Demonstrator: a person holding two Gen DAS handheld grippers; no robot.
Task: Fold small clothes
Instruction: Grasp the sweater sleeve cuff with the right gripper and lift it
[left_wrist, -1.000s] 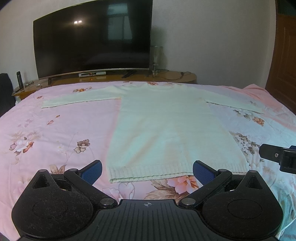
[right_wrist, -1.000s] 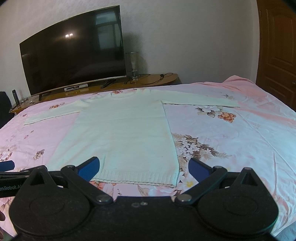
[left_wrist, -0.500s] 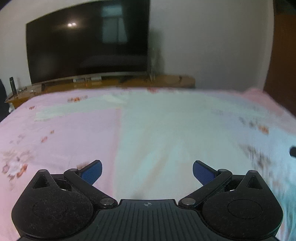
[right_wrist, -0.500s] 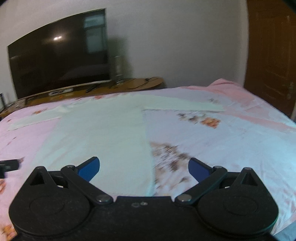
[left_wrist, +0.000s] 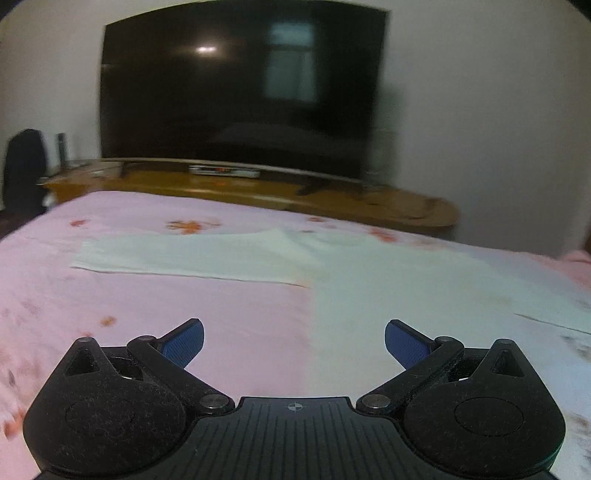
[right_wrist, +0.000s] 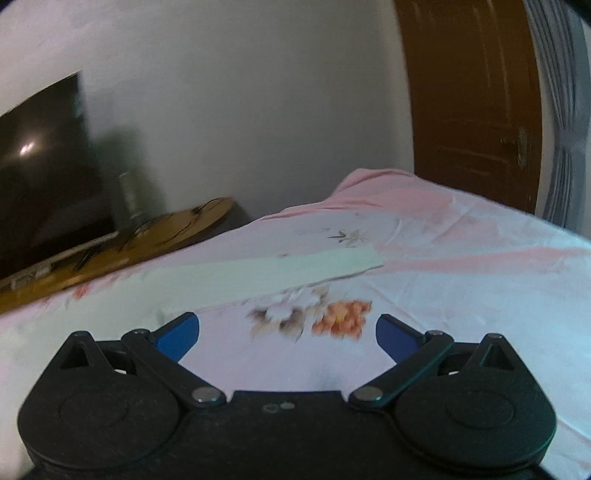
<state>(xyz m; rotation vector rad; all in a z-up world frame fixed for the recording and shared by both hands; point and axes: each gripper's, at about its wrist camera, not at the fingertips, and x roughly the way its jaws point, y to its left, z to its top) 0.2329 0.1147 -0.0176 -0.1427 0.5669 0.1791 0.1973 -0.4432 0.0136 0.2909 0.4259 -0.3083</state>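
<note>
Both pairs of blue-padded fingers are spread wide apart and hold nothing. The left gripper (left_wrist: 294, 341) hovers low over a pink floral bedsheet (left_wrist: 155, 317), aimed at the far left part of a pale mint sweater (left_wrist: 406, 291) that lies flat on the bed. The left sleeve (left_wrist: 184, 256) stretches out to the left, just beyond the fingers, with its cuff at the far left end and its underarm corner meeting the sweater body a little right of centre. Behind the bed stands a low wooden TV stand (left_wrist: 332, 201) with a large dark television (left_wrist: 240, 85) on it. Further right, the right gripper (right_wrist: 287, 332) hovers over bare sheet printed with an orange and white flower, and the right sleeve (right_wrist: 266, 275) lies as a narrow strip just beyond its fingers, its cuff pointing right. A brown wooden door (right_wrist: 469, 99) stands at the far right. Folding looks not yet begun; this seems to be the approach to the sleeves. The next move probably calls for lowering each gripper onto its sleeve, closing on the fabric near the cuff, and carrying it inward across the body. Both views are blurred, so the knit texture and sleeve edges are hard to make out, and the sweater's hem and lower body are out of view.
</note>
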